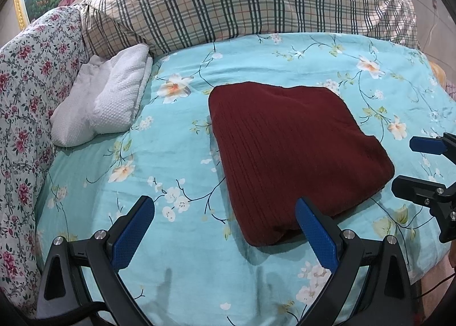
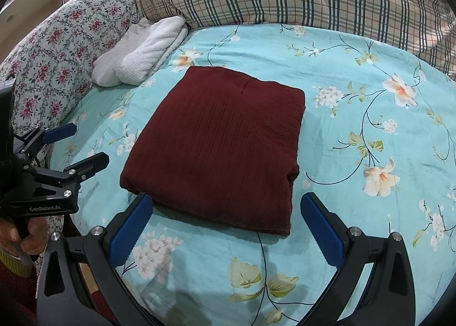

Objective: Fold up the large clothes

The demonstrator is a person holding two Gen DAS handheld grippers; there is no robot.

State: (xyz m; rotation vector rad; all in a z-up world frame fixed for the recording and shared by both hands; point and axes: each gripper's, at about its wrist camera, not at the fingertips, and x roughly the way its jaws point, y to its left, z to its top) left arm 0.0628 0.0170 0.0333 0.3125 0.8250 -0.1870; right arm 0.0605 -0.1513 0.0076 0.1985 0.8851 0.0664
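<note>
Your left gripper (image 1: 225,212) hangs nearest, blue-padded fingers spread wide and holding nothing, above the turquoise floral bedsheet (image 1: 176,155). Just beyond its right finger lies the maroon knitted garment (image 1: 290,155), folded into a neat square mid-bed. Your right gripper (image 2: 225,212) is likewise wide open and empty at the garment's near edge. "GenRobot.AI" reads on the left gripper's body in the right wrist view. Far left, a white towel (image 1: 108,104) rests against plaid bedding (image 1: 228,4).
</note>
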